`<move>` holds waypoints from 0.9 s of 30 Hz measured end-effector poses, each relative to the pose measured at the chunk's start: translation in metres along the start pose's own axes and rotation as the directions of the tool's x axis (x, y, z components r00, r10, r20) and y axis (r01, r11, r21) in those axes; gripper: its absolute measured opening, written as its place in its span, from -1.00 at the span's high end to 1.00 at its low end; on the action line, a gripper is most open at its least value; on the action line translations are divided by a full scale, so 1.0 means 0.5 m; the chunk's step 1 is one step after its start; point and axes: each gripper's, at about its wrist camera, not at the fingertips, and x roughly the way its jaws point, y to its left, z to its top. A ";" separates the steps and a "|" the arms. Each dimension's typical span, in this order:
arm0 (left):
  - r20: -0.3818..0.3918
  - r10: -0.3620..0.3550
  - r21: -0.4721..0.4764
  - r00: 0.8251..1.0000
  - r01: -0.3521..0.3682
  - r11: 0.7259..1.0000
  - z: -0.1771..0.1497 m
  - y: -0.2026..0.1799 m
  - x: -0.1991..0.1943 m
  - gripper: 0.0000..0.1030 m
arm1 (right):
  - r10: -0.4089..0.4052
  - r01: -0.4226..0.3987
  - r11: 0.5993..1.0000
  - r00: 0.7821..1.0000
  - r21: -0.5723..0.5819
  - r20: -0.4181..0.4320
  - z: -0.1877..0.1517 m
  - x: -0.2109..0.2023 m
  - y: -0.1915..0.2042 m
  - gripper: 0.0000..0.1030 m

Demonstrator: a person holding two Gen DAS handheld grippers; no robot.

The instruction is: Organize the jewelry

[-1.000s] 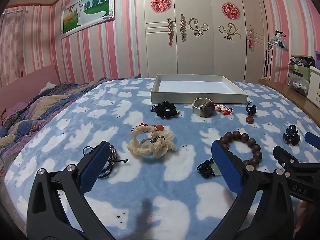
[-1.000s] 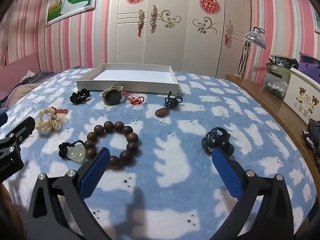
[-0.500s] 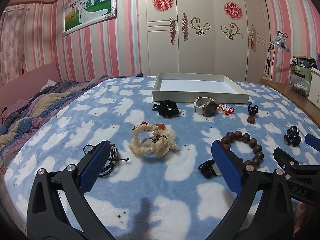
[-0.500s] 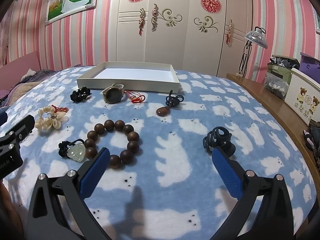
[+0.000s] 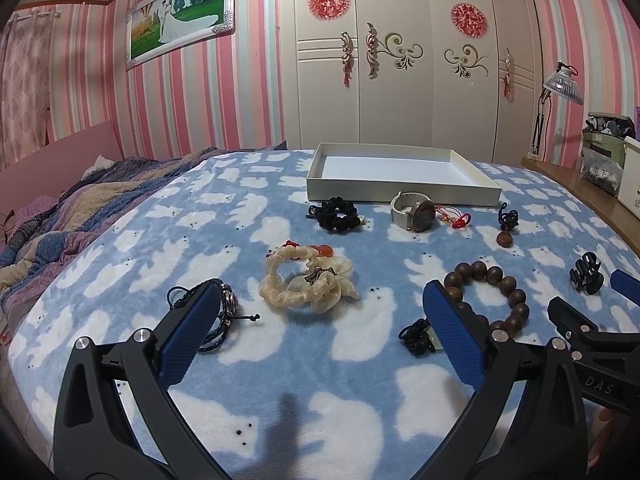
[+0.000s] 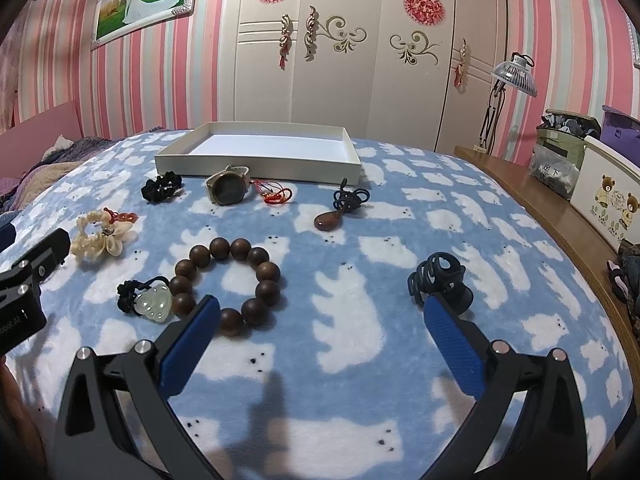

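Note:
Jewelry lies scattered on a blue blanket with white bears. A white tray (image 5: 402, 192) (image 6: 256, 166) stands empty at the far side. In front of it lie a black scrunchie (image 5: 338, 215), a watch (image 5: 416, 212) (image 6: 227, 190), a red cord (image 6: 276, 195) and a brown pendant (image 6: 332, 216). Nearer are a cream scrunchie (image 5: 306, 284), a wooden bead bracelet (image 6: 228, 280) (image 5: 492, 288), a pale heart charm (image 6: 154, 304), a dark braided bracelet (image 5: 218, 320) and a black claw clip (image 6: 438, 280). My left gripper (image 5: 320, 320) and right gripper (image 6: 320, 332) are both open and empty above the blanket.
A rumpled quilt (image 5: 60, 216) lies at the left. A wooden ledge (image 6: 560, 216) with storage boxes (image 6: 612, 204) and a lamp (image 6: 512, 76) runs along the right. A wardrobe (image 5: 400, 60) stands behind the bed.
Both views have shifted only slightly; the scene sits a touch lower in frame. Nothing has been gripped or moved.

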 end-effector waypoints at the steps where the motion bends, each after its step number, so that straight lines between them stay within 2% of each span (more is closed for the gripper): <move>1: 0.000 0.000 -0.001 1.000 0.000 1.000 0.000 0.000 0.000 -0.94 | 0.001 -0.001 1.000 1.000 0.000 0.000 0.000 0.000 -0.001 -0.97; 27: 0.001 -0.001 -0.003 1.000 0.001 1.000 0.002 0.003 0.002 -0.94 | 0.002 -0.002 1.000 1.000 0.004 -0.005 -0.002 0.002 -0.004 -0.97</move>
